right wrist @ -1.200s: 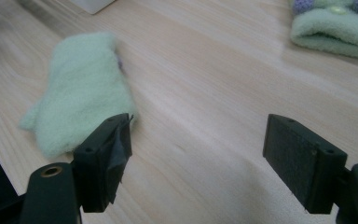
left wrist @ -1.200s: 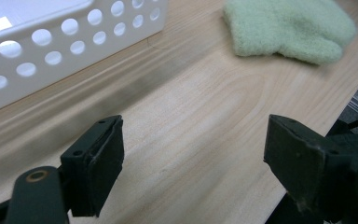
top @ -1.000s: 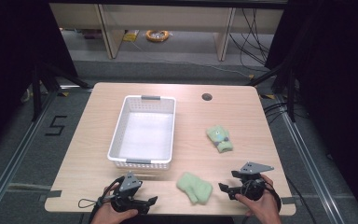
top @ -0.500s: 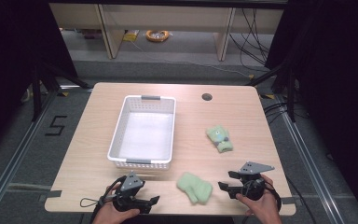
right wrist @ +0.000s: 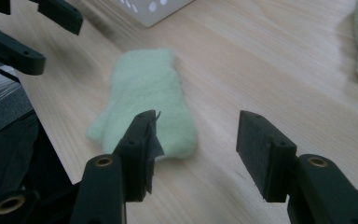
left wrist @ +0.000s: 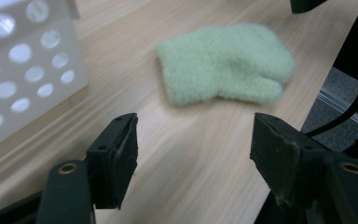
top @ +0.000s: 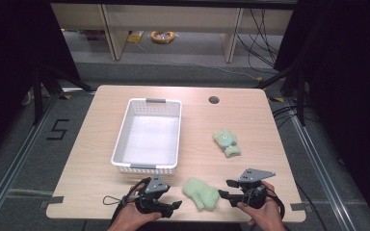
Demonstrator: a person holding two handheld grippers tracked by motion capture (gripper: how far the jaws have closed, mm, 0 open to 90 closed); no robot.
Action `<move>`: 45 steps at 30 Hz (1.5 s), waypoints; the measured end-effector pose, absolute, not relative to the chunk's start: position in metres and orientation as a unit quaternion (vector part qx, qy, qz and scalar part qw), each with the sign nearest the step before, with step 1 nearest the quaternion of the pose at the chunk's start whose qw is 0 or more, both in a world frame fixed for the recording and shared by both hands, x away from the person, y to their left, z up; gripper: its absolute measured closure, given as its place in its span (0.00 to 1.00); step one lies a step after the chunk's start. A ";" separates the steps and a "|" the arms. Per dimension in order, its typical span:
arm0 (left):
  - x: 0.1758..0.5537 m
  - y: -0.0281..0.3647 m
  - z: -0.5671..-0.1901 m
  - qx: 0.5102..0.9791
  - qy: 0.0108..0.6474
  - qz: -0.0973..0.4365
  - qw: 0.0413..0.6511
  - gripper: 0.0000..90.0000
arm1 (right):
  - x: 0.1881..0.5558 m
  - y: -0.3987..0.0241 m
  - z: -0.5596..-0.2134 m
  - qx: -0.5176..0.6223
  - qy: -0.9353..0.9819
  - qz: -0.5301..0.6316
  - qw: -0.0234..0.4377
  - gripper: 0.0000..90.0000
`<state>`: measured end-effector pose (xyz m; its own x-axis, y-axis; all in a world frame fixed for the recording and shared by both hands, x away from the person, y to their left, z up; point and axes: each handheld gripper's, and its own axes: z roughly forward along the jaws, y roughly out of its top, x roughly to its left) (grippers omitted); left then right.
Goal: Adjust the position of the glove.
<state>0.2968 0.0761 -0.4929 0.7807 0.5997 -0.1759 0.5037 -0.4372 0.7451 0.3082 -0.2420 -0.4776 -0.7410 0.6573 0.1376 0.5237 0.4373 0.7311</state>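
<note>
— Wood-grain tabletop (top: 101, 163), pale and rounded at the corners, with a small dark hole (top: 214, 100) near its far edge. Around it you have grey floor, black curtains on both sides, and a low shelf at the back with an orange coil (top: 163, 35) under it.

— And where is my mitten?

— Near mitten (top: 201, 193) lies flat at the front edge, between your two tools. Your left gripper (top: 173, 205) sits just to its left, your right gripper (top: 223, 194) just to its right. Both sets of jaws have just been closing, yet they stand apart with nothing between the pads; neither touches the fleece.

— What else is on the table?

— White basket (top: 120, 139) stands left of centre, and a second mitten (top: 227, 143) lies well apart, farther back on the right.

— Do the close views add anything?

— Your left gripper view shows the basket's round wall holes and the mitten's thumb at the table edge. Your right gripper view shows a purple patch on the second mitten, and a frayed scrap on one pad (right wrist: 153, 140).
</note>
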 end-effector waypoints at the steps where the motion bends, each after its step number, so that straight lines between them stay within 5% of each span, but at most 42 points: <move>1: 0.299 0.073 -0.493 0.847 0.322 0.057 0.418 0.37 | 0.308 -0.240 -0.478 0.352 0.844 0.398 0.074 0.56; 19: 0.328 0.041 -0.499 0.858 0.315 0.042 0.402 0.52 | 0.320 -0.222 -0.487 0.351 0.858 0.370 0.061 0.64; 29: 0.329 0.035 -0.507 0.867 0.306 0.061 0.388 0.72 | 0.324 -0.216 -0.499 0.357 0.862 0.357 0.048 0.70; 38: 0.329 0.041 -0.505 0.863 0.313 0.046 0.393 0.93 | 0.324 -0.218 -0.500 0.359 0.861 0.360 0.030 0.88; 45: 0.317 0.042 -0.497 0.860 0.305 0.027 0.409 0.96 | 0.324 -0.226 -0.486 0.338 0.859 0.383 0.039 0.94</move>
<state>0.3167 0.0425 -0.4972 0.8130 0.5457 -0.2030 0.5018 -0.4800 0.7196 0.3244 -0.2263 -0.4861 -0.7687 0.6104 0.1910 0.5503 0.4790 0.6839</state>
